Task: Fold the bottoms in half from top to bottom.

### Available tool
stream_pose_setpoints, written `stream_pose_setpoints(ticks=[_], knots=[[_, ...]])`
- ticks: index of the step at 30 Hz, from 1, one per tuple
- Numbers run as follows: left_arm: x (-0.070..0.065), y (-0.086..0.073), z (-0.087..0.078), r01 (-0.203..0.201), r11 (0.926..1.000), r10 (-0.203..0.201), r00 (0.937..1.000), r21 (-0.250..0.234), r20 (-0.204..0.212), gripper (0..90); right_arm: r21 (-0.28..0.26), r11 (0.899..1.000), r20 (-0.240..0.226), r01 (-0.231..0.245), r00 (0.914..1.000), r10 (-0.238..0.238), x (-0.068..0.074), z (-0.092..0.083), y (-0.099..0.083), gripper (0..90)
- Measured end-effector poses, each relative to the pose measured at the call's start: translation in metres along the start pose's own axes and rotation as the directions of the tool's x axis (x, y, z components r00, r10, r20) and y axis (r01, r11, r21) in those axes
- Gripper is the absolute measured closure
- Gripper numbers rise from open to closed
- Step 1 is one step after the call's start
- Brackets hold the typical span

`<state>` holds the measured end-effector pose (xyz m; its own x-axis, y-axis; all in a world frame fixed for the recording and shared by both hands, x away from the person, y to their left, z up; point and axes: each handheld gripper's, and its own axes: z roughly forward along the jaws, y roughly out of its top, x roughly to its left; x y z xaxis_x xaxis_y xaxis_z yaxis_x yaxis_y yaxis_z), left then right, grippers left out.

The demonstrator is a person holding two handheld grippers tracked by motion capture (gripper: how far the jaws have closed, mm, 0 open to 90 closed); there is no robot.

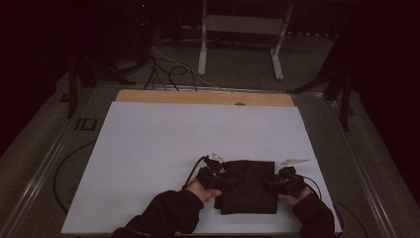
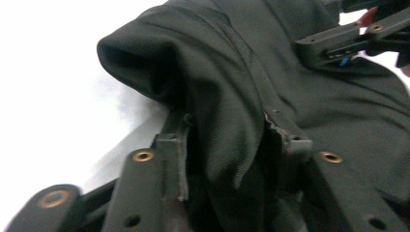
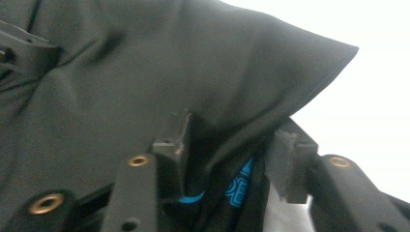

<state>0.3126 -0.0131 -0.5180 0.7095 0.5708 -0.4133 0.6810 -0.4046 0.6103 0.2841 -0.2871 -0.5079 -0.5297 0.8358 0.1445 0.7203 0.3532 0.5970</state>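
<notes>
- High view: the dark garment (image 1: 248, 186) lies folded at the white table's (image 1: 148, 148) near edge, left gripper (image 1: 214, 179) and right gripper (image 1: 277, 184) at its sides; lift evenly.
- Left gripper view: fingers (image 2: 175, 150) pinch a fold of the cloth; gather every layer.
- Right gripper view: fingers (image 3: 171, 140) clamp the opposite fold; keep tension level.

The high view is dim and soft, its background sinking into near black, with the white table sheet (image 1: 163, 148) the brightest area. In both gripper views that sheet glares to blank white, while the dark cloth (image 2: 300, 111) and nearby jaws look slightly blurred.
</notes>
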Motion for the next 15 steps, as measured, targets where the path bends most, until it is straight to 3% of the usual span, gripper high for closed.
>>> stream_pose_setpoints(ticks=[8, 11, 15], knots=[[-0.0021, 0.0010, 0.0016, -0.009, 1.0000, 0.009, 0.9999, -0.001, 0.015, 70.3, -0.006, 1.000, -0.043, 0.021, 0.9988, -0.021, 0.0045, 0.0004, -0.0004, 75.4], [-0.0026, 0.0016, 0.0012, -0.005, 1.0000, 0.005, 0.9997, 0.001, 0.024, 72.2, -0.012, 0.999, -0.025, 0.051, 0.9984, -0.051, 0.0073, -0.0001, -0.0002, 78.4], [-0.0047, 0.0026, -0.0005, -0.019, 0.9998, 0.019, 0.9997, -0.007, 0.017, 73.8, -0.028, 0.998, -0.014, 0.052, 0.9986, -0.052, 0.0083, -0.0010, -0.0006, 79.9]])
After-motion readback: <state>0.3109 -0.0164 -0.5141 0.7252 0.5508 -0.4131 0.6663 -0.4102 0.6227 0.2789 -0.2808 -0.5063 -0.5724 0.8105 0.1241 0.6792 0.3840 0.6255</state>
